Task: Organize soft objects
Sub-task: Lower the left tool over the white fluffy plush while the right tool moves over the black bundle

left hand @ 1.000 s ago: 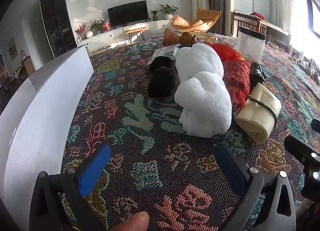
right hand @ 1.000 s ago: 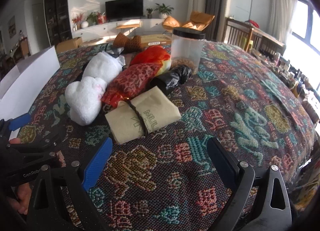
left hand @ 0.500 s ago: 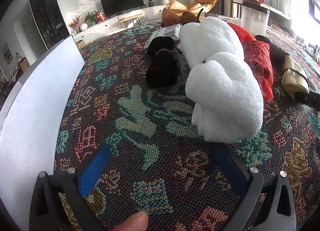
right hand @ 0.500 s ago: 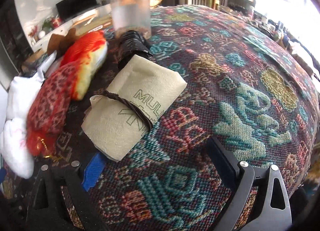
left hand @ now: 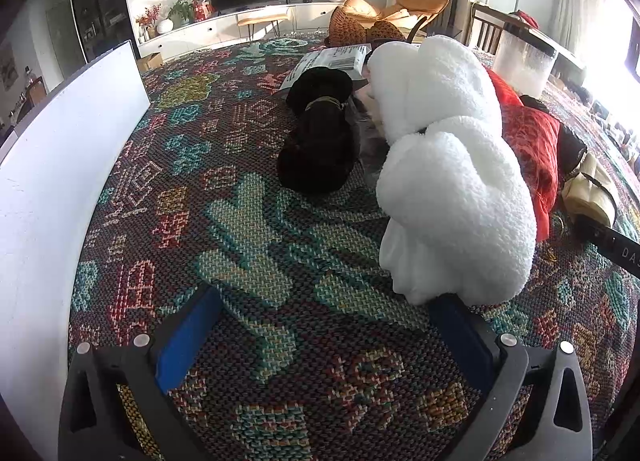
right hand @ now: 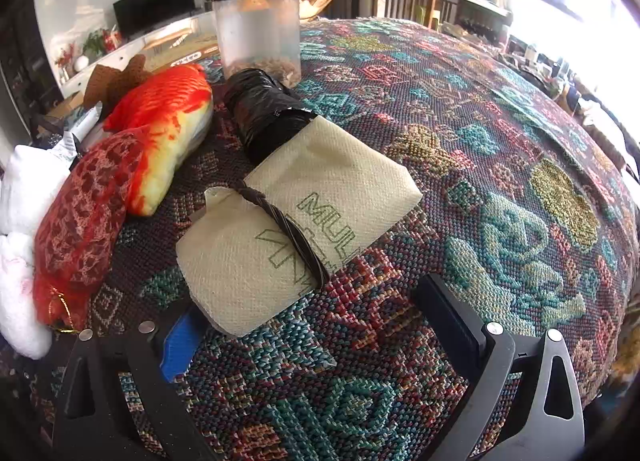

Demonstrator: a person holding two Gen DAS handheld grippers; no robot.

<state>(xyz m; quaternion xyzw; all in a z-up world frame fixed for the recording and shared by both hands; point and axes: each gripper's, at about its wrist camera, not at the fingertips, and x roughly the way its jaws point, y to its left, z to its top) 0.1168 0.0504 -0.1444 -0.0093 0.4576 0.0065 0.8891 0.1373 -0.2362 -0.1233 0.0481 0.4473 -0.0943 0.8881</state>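
Your left gripper [left hand: 324, 325] spread wide, low over the woven tablecloth [left hand: 256, 261], right pad touching the white plush [left hand: 452, 197] – your right gripper [right hand: 320, 317] open too, the tied beige cloth bundle [right hand: 296, 237] at its left finger, red-orange fish plush [right hand: 160, 129] beside it.

Left tool [left hand: 326, 325] spread wide over patterned tabletop [left hand: 224, 149], right pad touching white plush towel [left hand: 452, 197]; black plush [left hand: 320, 141] just beyond.
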